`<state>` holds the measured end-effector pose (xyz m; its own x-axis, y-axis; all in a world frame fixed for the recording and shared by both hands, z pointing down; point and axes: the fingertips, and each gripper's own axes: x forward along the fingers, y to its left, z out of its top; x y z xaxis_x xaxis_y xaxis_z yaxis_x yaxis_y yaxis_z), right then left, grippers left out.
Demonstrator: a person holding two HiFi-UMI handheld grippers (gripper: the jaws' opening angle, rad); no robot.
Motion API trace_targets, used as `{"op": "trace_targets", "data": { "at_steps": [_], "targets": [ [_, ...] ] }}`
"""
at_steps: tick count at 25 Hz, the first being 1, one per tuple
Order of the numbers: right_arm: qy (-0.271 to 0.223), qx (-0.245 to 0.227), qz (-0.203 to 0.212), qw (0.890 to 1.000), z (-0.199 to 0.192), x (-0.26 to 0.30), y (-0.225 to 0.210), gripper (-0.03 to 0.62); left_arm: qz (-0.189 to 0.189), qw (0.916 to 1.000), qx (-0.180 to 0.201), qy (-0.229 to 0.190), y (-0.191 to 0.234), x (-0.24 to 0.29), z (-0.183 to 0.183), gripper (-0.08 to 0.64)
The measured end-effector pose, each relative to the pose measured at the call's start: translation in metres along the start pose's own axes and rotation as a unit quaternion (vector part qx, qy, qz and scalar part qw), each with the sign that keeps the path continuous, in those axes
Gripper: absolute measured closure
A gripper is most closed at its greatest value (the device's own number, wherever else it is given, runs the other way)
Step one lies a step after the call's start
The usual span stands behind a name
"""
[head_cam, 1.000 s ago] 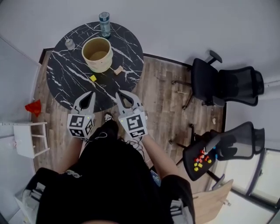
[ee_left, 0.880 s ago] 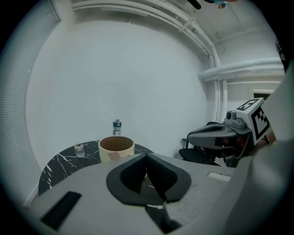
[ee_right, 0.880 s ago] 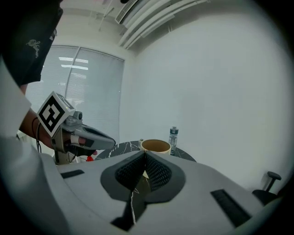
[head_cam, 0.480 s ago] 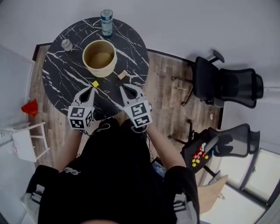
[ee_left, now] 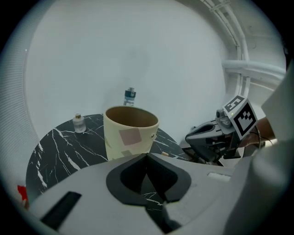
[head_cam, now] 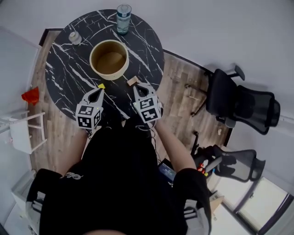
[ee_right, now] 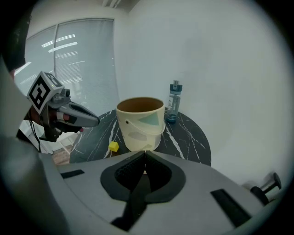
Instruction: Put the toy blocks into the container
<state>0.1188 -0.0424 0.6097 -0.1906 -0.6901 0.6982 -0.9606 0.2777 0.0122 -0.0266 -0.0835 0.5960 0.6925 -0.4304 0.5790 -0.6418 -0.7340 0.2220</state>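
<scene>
A cream, open-topped container (head_cam: 109, 58) (ee_left: 131, 133) (ee_right: 141, 123) stands in the middle of a round black marble table (head_cam: 64, 64). A small yellow block (head_cam: 101, 86) (ee_right: 113, 147) lies on the table just in front of it. A tan wooden block (head_cam: 132, 81) (ee_left: 165, 153) lies to the block's right. My left gripper (head_cam: 97, 92) (ee_left: 147, 156) is shut and empty, its tip just short of the yellow block. Also shut and empty, my right gripper (head_cam: 138, 88) (ee_right: 145, 153) has its tip just short of the wooden block.
A water bottle (head_cam: 122, 13) (ee_right: 174, 102) stands at the table's far edge and a small jar (head_cam: 75, 37) (ee_left: 79, 123) at its far left. Two black office chairs (head_cam: 239, 98) stand on the wooden floor to the right. A white stool (head_cam: 20, 133) and a red object (head_cam: 31, 95) are at the left.
Both grippers have moved forward over the table's near edge, closer to the two blocks and the container. Their jaws have stayed shut.
</scene>
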Motion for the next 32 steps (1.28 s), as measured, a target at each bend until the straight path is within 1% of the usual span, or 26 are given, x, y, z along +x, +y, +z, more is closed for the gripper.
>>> {"op": "trace_targets", "data": {
  "at_steps": [6, 10, 13, 14, 15, 16, 17, 22, 27, 28, 29, 30, 32],
  "targets": [
    [0.057, -0.013, 0.060, 0.996, -0.023, 0.042, -0.029, 0.595, 0.044, 0.9976, -0.046, 0.028, -0.002, 0.032, -0.005, 0.560],
    [0.081, -0.033, 0.102, 0.991, -0.034, 0.062, -0.036, 0.594, 0.076, 0.9923, -0.087, 0.046, -0.007, 0.048, -0.016, 0.560],
    [0.091, -0.049, 0.124, 0.987, -0.037, 0.078, -0.043, 0.594, 0.095, 0.9881, -0.108, 0.054, -0.011, 0.060, -0.021, 0.560],
    [0.095, -0.051, 0.129, 0.986, -0.039, 0.083, -0.045, 0.587, 0.099, 0.9867, -0.115, 0.058, -0.013, 0.063, -0.024, 0.561],
    [0.099, -0.052, 0.133, 0.985, -0.043, 0.088, -0.046, 0.528, 0.103, 0.9853, -0.122, 0.062, -0.014, 0.064, -0.027, 0.560],
    [0.103, -0.052, 0.136, 0.984, -0.045, 0.093, -0.047, 0.494, 0.106, 0.9839, -0.128, 0.065, -0.015, 0.066, -0.028, 0.560],
    [0.107, -0.051, 0.140, 0.983, -0.047, 0.097, -0.048, 0.494, 0.110, 0.9829, -0.133, 0.066, -0.016, 0.067, -0.029, 0.560],
    [0.126, -0.048, 0.154, 0.979, -0.056, 0.109, -0.045, 0.492, 0.118, 0.9815, -0.135, 0.068, -0.020, 0.066, -0.030, 0.560],
    [0.155, -0.039, 0.149, 0.976, -0.074, 0.120, -0.041, 0.466, 0.126, 0.9806, -0.135, 0.065, -0.012, 0.059, -0.032, 0.561],
    [0.160, -0.036, 0.147, 0.975, -0.077, 0.121, -0.041, 0.479, 0.127, 0.9807, -0.134, 0.064, -0.010, 0.058, -0.032, 0.560],
    [0.163, -0.032, 0.146, 0.975, -0.079, 0.122, -0.042, 0.518, 0.127, 0.9809, -0.133, 0.063, -0.008, 0.057, -0.032, 0.560],
    [0.163, -0.029, 0.146, 0.975, -0.080, 0.121, -0.041, 0.540, 0.127, 0.9811, -0.132, 0.062, -0.006, 0.055, -0.032, 0.560],
    [0.157, -0.033, 0.145, 0.976, -0.078, 0.119, -0.040, 0.546, 0.128, 0.9813, -0.131, 0.059, -0.002, 0.050, -0.032, 0.560]
  ]
}}
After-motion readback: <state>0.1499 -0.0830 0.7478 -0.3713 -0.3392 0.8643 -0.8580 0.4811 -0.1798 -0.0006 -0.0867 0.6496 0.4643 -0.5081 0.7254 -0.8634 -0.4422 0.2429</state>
